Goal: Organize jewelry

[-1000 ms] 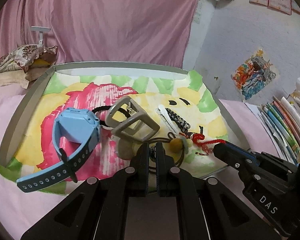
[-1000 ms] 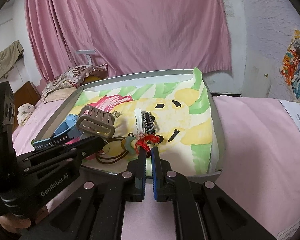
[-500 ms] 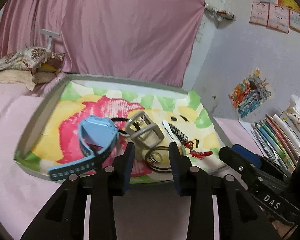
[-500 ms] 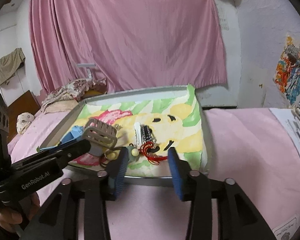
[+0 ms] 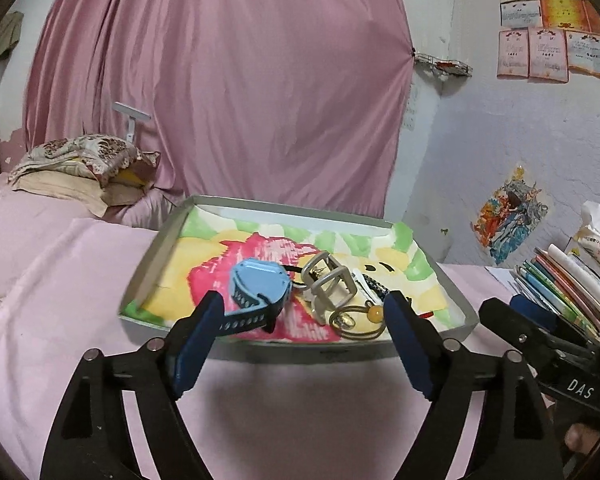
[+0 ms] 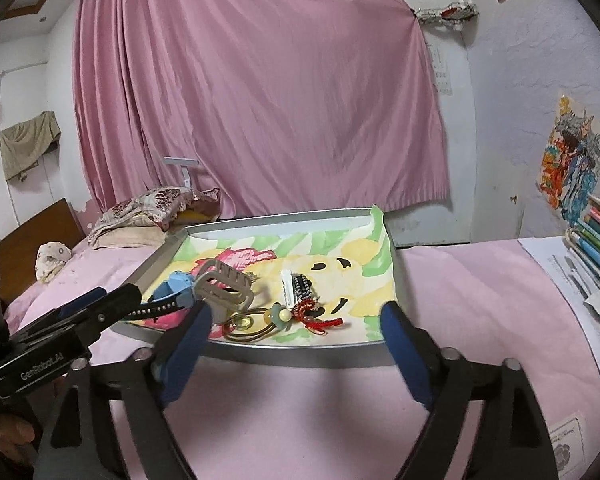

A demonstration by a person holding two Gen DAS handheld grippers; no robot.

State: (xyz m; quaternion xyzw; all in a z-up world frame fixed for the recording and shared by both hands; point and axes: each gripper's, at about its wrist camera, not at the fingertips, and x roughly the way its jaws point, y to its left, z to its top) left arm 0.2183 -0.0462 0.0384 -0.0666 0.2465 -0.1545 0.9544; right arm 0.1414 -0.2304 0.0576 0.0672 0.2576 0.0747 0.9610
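Left wrist view: left gripper [image 5: 302, 306] spread wide, holding nothing, short of the tray [image 5: 466, 310]. In the tray, 9 to 3 o'clock: blue smartwatch [image 5: 258, 290], beige claw clip [image 5: 330, 286], hair tie [image 5: 358, 322]. Right gripper [image 6: 294, 318] also spread, empty, red cord charm [image 6: 316, 316] beyond it.

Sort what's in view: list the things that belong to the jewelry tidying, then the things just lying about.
For the job:
- shallow grey metal tray
- light blue smartwatch with dark strap
- beige plastic claw hair clip
- brown hair tie with yellow bead
- white snap hair clip
- red knotted cord charm

Just lying about:
- stacked colourful books
- floral pillow
- tissue pack
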